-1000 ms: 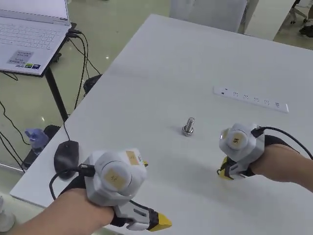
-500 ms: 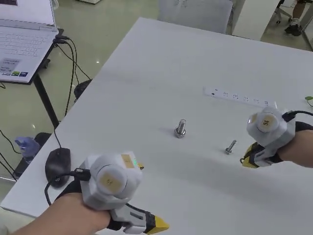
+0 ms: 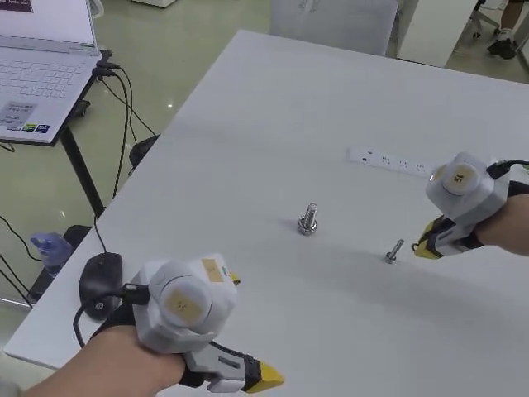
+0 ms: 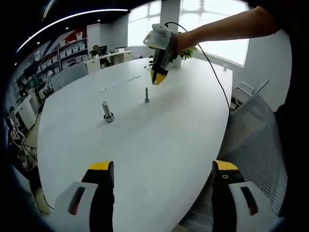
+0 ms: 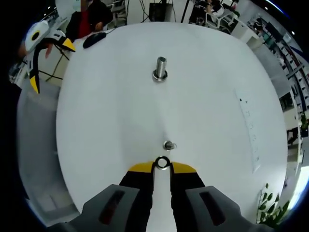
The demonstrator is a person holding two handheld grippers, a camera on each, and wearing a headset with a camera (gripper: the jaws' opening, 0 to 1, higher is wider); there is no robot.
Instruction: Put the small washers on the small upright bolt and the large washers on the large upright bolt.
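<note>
The large upright bolt [image 3: 307, 220] stands mid-table with a wide ring at its base. The small upright bolt [image 3: 394, 250] stands to its right. My right gripper [image 3: 421, 246] hovers just right of the small bolt. In the right gripper view its jaws [image 5: 162, 163] are shut on a small washer [image 5: 162, 162], just short of the small bolt [image 5: 168, 145], with the large bolt [image 5: 160, 69] farther ahead. My left gripper [image 3: 263, 381] rests low at the near table edge. In the left gripper view it [image 4: 161, 169] is open and holds nothing, facing the large bolt [image 4: 107, 112], small bolt [image 4: 147, 94] and right gripper [image 4: 158, 77].
A white power strip [image 3: 388, 160] lies behind the bolts. A laptop [image 3: 41, 58] sits on a stand at the far left, with cables and a mouse [image 3: 97, 281] below it. A chair [image 3: 331, 21] stands at the far table edge.
My right gripper has moved right and away, uncovering the small bolt that it hid a second ago. The left gripper has stayed put. The camera has shifted.
</note>
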